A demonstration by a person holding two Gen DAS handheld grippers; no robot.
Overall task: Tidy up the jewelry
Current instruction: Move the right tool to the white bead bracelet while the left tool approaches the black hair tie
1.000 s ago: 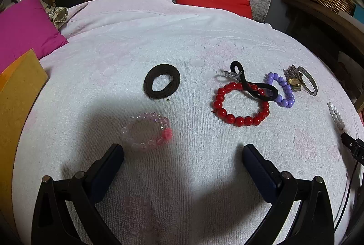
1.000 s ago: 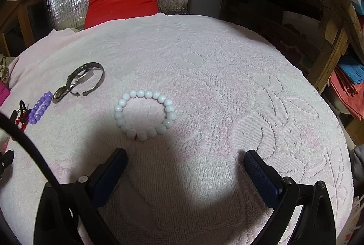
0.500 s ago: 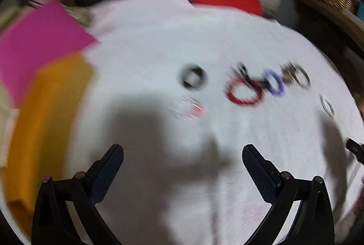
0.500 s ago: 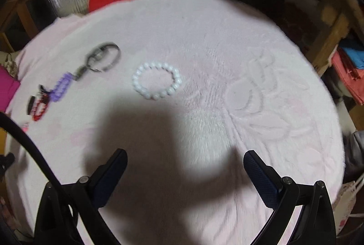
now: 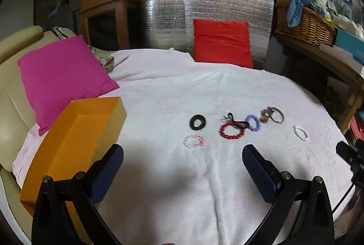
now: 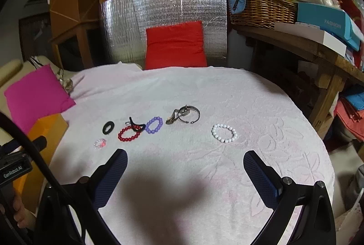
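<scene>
Jewelry lies in a row on the white towel-covered table (image 5: 182, 94): a pale pink bead bracelet (image 5: 193, 142), a black hair tie ring (image 5: 197, 122), a red bead bracelet (image 5: 231, 130) with a black band (image 5: 237, 122) over it, a purple bead bracelet (image 5: 253, 122), a metal watch and bangle (image 5: 272, 115), and a white bead bracelet (image 5: 301, 132). The same row shows in the right wrist view, from the pink bracelet (image 6: 100, 143) to the white bracelet (image 6: 224, 132). An open orange box (image 5: 75, 142) stands at the left. My left gripper (image 5: 183, 154) and right gripper (image 6: 185, 159) are both open, empty, well back from the jewelry.
A pink cushion (image 5: 61, 76) lies at the far left, a red cushion (image 5: 221, 43) against a silver foil panel (image 5: 204, 17) at the back. A wooden shelf with a wicker basket (image 6: 261, 8) and boxes (image 6: 327, 24) stands on the right.
Both grippers have pulled back and up from the table, so the jewelry looks smaller and farther away. The orange box has come fully into the left wrist view. Nothing was picked up.
</scene>
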